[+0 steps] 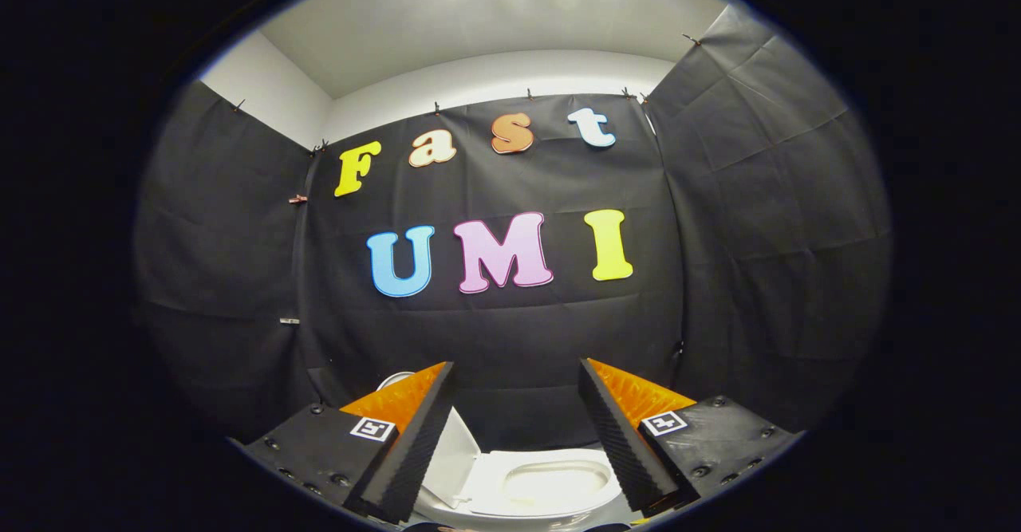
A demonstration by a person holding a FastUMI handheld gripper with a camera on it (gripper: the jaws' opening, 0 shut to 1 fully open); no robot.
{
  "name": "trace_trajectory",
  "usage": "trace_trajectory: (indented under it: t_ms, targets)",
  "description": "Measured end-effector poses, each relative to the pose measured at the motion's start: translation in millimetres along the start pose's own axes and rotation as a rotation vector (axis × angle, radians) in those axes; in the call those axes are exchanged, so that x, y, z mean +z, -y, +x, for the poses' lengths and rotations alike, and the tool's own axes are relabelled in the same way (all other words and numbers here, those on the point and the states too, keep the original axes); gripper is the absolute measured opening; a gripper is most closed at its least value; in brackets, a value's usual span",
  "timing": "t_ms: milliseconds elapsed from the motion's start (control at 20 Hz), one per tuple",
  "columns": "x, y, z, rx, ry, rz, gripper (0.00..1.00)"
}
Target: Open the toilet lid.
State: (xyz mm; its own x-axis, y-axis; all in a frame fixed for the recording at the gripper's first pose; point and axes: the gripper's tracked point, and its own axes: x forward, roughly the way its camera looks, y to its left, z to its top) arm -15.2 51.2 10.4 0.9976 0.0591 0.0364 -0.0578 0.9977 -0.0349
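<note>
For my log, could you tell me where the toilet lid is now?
In the gripper view the toilet lid stands raised beside the left finger, over the seat between the open gripper fingers.

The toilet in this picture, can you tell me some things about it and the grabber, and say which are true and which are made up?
1. The toilet lid stands raised. True.
2. The gripper is squeezing the lid. False: its fingers are spread apart with nothing between them.
3. The toilet seat lies down flat, and you can see its oval hole. True.
4. The toilet is higher than the fingers. False: it sits low, between and below them.
5. Black cloth hangs on the walls behind the toilet. True.
</note>
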Motion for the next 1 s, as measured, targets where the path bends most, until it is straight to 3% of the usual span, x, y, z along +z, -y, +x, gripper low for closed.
trace_trajectory:
  t_ms: [1000]
  targets:
    - [1.7,-16.2,1.2,0.021,0.013,-0.024,0.96]
